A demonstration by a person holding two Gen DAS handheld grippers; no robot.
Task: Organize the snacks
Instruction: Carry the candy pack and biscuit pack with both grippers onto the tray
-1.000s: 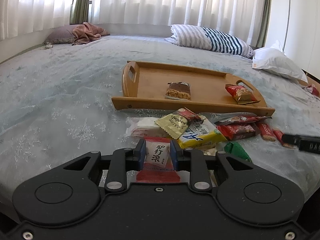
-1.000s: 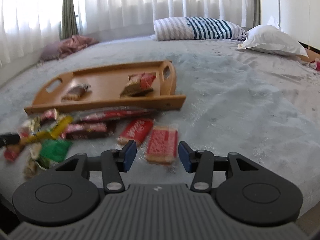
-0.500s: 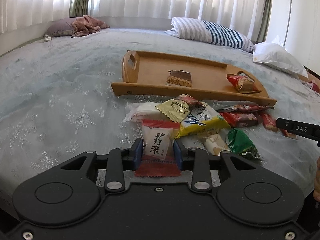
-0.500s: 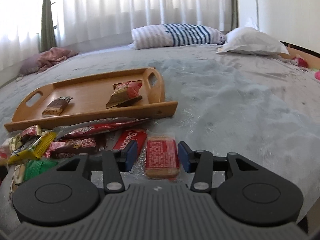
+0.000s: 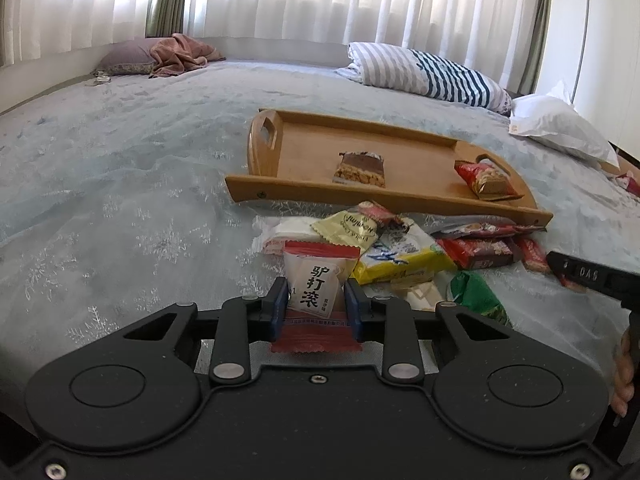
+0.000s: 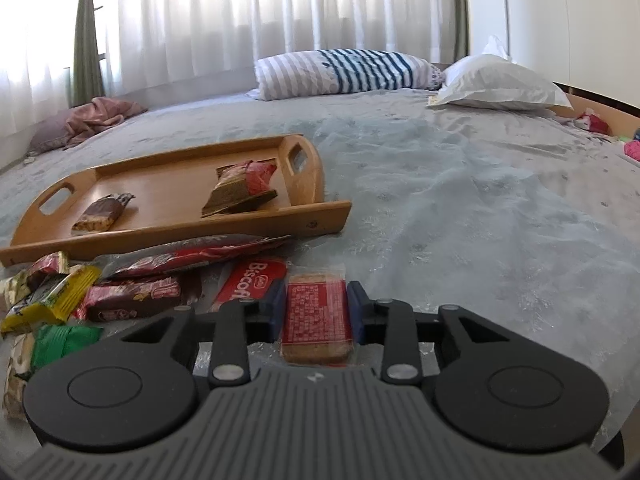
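Now my left tongs (image 5: 316, 304) pinch a white-and-red sachet (image 5: 318, 280), closing on it just before the wooden tray (image 5: 304, 148). Right tongs (image 6: 316, 310) are closing around a red-labelled biscuit pack (image 6: 316, 316), near the tray's front right corner on the bed (image 6: 480, 220).

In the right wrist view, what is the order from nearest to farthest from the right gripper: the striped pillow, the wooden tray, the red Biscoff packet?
From the right gripper, whose jaws are closing around a red-labelled biscuit pack:
1. Red Biscoff packet, just left of the fingers.
2. Wooden tray, farther back on the left.
3. Striped pillow, at the far end of the bed.
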